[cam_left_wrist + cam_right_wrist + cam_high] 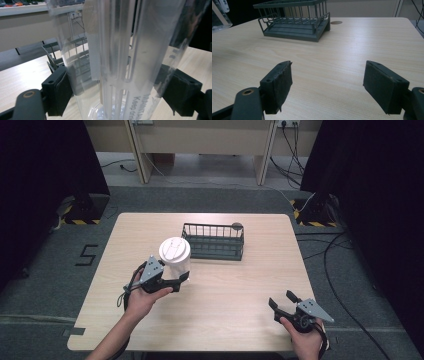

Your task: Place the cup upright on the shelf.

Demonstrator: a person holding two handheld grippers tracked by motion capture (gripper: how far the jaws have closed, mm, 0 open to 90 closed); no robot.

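A clear plastic cup with a white lid stands upright on the light wood-grain tabletop, left of centre and just near-left of a dark green wire basket. The left hand-held gripper is clamped on the cup's lower wall; in the left gripper view both black pads press the transparent sides, through which a white straw-like insert and some printed lettering show. The person's left hand holds that gripper from the near side.

The wire basket sits toward the far middle of the tabletop, with a small round dark disc in the wood just behind its right corner. In the right gripper view the basket lies ahead across bare wood.

The right hand-held gripper hovers near the near-right corner of the tabletop, its jaws spread wide apart with nothing between them, held by the right hand.

The tabletop is pale and rounded at the corners, set on grey carpet. Black curtains hang at both sides, with yellow-and-black striped bases at their feet. Cables trail across the floor on the right, and a beige desk frame stands at the far wall.
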